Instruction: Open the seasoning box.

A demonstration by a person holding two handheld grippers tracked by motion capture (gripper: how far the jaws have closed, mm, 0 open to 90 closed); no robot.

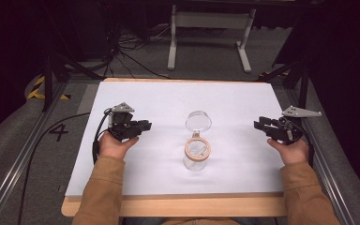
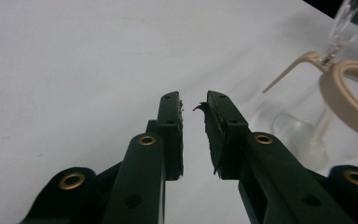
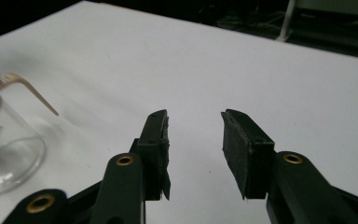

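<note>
1. Wooden edge (image 1: 168, 206) of the surface, nearest you; your sleeves (image 1: 104, 187) cross it.

2. White sheet (image 1: 145, 164) covering the surface; bare around both hands.

3. Glass jar (image 1: 197, 157), centre of the sheet, between your two hands and well apart from each. It stands upright with a tan ring (image 1: 197, 149) around its mouth. The clear lid (image 1: 198, 121) is hinged open and leans back on the far side. In the left gripper view the jar (image 2: 307, 135) sits to the right of the jaws; in the right gripper view the jar (image 3: 4, 158) sits to the left.

4. Left hand-held gripper (image 1: 145, 125): jaws spread, nothing between them, pointing toward the jar.

5. Right hand-held gripper (image 1: 258, 124): jaws spread wider, nothing between them, also pointing inward.

6. Metal stand (image 1: 211, 37) on the floor beyond the surface; not involved.

Handling note: the jar appears freed and at rest. Judged from this, if you re-approach, steady the glass body with one hand-held gripper before touching the lid. Come in level and slow, since the glass may slide on the sheet.
</note>
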